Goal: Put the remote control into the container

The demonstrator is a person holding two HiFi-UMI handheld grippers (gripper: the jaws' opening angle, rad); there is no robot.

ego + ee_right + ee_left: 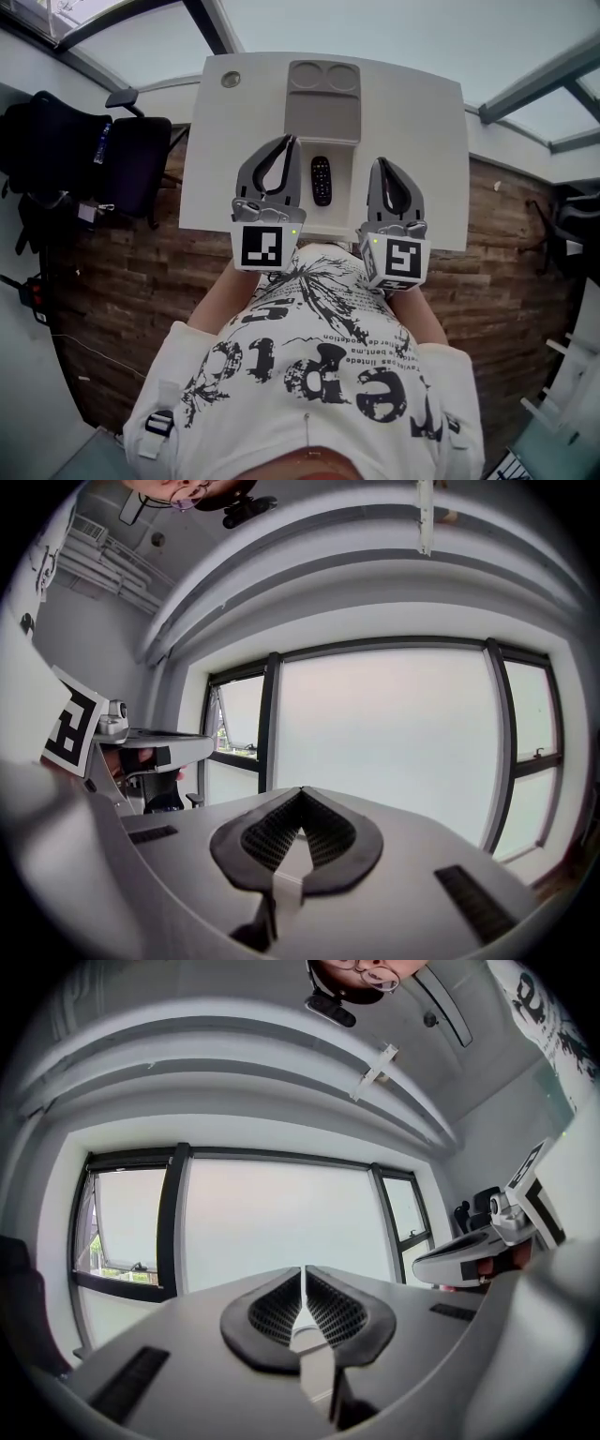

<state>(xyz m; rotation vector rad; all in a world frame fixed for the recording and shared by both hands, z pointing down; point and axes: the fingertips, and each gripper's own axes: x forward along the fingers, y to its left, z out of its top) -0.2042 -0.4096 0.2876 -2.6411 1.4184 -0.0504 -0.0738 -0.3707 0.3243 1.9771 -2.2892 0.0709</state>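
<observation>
The left gripper has its jaws pressed together tip to tip, with nothing between them. The right gripper is the same: jaws closed, empty. Both are held out level in front of a person in a white printed shirt, side by side, each marker cube close to the chest.

Between the two grippers lies the remote, black and slim, flat on the white table. It sits just to the right of the left gripper's jaws and a little left of the right gripper's, touched by neither. Its long side runs the same way the grippers point.

Just past the remote's far end is the container, a grey tray with two round wells at its far edge. It lies beyond the tips of both grippers, nearer the left one's line. The remote is outside it, close to its near rim.

Farther out, to the left gripper's left, black chairs stand on the wooden floor beside the table. Straight ahead of both grippers is a wide window with dark frames. Each gripper view catches the other gripper at its edge.
</observation>
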